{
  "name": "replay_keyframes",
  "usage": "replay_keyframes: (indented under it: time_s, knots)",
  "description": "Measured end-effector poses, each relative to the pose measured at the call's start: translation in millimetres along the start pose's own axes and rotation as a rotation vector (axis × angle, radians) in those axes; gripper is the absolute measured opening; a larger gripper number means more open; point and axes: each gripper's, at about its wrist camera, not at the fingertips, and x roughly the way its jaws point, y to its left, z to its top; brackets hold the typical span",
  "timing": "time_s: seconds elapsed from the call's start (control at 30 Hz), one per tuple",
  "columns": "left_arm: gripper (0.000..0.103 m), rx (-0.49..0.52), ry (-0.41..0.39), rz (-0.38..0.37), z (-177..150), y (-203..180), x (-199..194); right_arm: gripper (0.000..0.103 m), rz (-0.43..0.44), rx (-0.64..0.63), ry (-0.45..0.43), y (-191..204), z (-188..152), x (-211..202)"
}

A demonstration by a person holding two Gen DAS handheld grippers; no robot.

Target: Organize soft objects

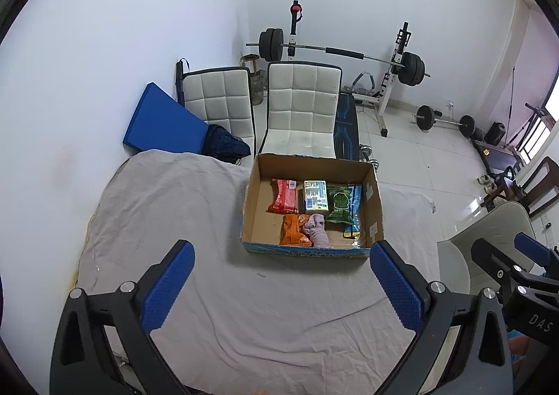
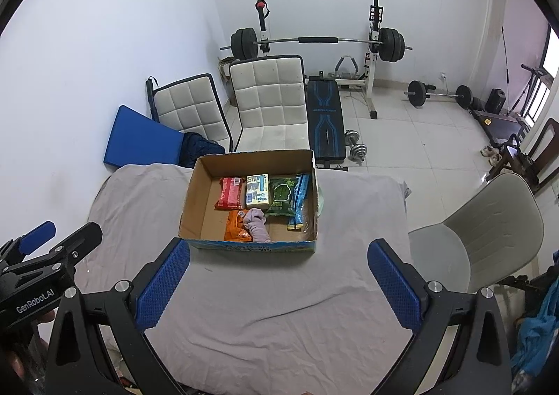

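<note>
Covering the desk, a wrinkled grey cloth. Sitting at the far middle, an open cardboard box, gathering the soft things together: red pack, white tissue pack, green pouch, blue packet, orange pack, lilac cloth roll. Hovering near, left hand-held gripper and right hand-held gripper, both spread apart, gripping nothing, seemingly finishing.
</note>
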Motion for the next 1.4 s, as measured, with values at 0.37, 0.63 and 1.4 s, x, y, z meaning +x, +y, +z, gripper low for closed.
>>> replay_keyframes:
  time_s: [0.37,0.63,1.4]
  knots:
    - [0.103,0.002,-0.013,0.011,-0.4,1.0,-3.5,0.103,-0.009,-0.003,-0.011,0.4,0.9,-3.2]
    - [0.103,0.005,-0.011,0.028,0.4,-0.5,-4.5,0.103,-0.012,-0.009,-0.014,0.7,1.1,-2.8]
    - [0.103,0.019,-0.011,0.032,-1.3,-4.7,1.7,0.103,-0.045,-0.013,-0.007,-3.1,-2.5,-0.6]
